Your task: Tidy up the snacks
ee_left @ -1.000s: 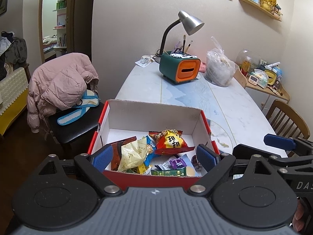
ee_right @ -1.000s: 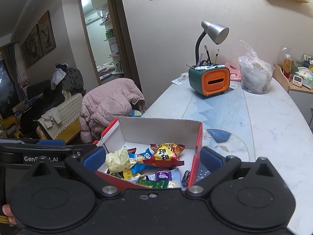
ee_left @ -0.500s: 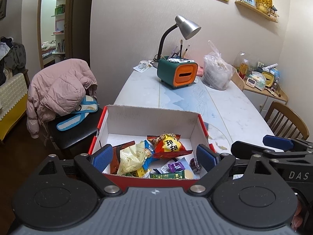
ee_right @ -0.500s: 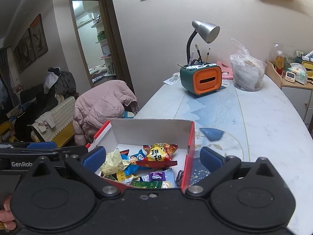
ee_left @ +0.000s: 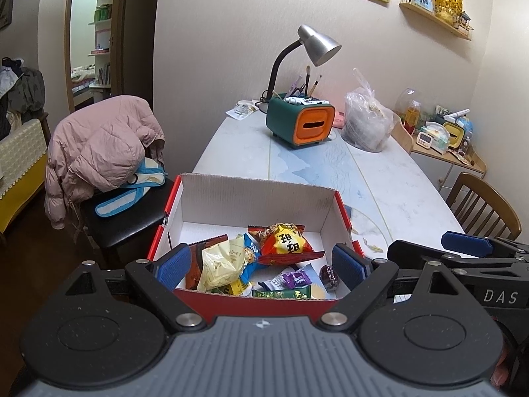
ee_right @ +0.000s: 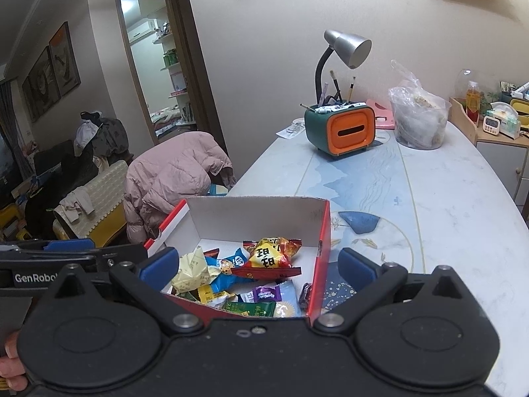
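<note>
Hovering left gripper (ee_left: 261, 266): blue pads spread wide and empty, held above the near wall of the box, one pad over each near corner.
Right gripper (ee_right: 258, 266): blue pads likewise wide apart with nothing between them; its left pad hangs over the box's near left corner, its right pad outside the box's right wall, above the table.
Grippers together: side by side; the right one's blue-tipped finger shows at the right edge of the left wrist view, the left one's at the left edge of the right wrist view.
Hand (ee_right: 11, 364): fingertips show at the lower left corner of the right wrist view.
Box (ee_left: 251, 195): open cardboard box, red outside and white inside, at the near left end of the table, beside the chair.
Snacks: all lie in the near half of the box, overlapping: a red and yellow packet (ee_left: 284, 243) in the middle, a pale yellow bag (ee_left: 221, 263) to its left, a blue wrapper (ee_right: 231, 263) between them, a purple wrapper (ee_left: 296, 278), a green bar (ee_left: 281, 293) along the near wall, and a dark sweet (ee_left: 329, 276) in the right corner.
Table (ee_right: 446, 205): pale marble-look top with a blue pattern.
Far end of table: a green and orange tissue box (ee_left: 299, 122) holding brushes, a grey desk lamp (ee_left: 317, 44) behind it, a clear plastic bag (ee_left: 367, 122) to the right.
Chair (ee_left: 125, 218): dark seat left of the table, with a pink padded jacket (ee_left: 99, 152) draped over it.
</note>
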Motion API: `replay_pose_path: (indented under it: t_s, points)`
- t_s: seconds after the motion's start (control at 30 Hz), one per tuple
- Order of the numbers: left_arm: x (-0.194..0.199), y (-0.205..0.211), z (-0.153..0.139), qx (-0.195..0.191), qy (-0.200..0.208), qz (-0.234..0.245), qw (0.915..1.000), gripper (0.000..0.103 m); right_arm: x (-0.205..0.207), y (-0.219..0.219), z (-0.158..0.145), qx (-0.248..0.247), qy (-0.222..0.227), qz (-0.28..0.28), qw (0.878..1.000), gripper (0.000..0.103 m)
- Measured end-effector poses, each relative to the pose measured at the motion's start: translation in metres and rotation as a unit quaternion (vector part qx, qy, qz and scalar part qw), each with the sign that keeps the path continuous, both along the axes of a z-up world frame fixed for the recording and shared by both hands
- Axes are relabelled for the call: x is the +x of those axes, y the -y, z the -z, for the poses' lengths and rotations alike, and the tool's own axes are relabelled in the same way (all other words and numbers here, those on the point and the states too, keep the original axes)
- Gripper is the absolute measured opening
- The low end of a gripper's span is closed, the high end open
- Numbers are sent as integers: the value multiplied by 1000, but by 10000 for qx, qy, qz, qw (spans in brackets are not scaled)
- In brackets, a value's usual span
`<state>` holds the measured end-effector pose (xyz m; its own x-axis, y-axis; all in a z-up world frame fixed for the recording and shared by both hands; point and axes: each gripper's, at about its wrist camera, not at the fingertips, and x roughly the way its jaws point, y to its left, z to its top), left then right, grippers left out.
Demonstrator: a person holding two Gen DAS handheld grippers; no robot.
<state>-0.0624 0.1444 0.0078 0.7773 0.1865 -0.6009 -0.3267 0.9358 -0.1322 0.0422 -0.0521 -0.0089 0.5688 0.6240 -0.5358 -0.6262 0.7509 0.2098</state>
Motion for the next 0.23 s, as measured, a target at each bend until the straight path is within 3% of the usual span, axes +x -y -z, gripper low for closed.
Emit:
replay_pose_path:
  t_s: [0.23]
  points:
    - [0,3,3,-48,-72,3,10000,92,0,5,3,-13,-106,117,9999,103]
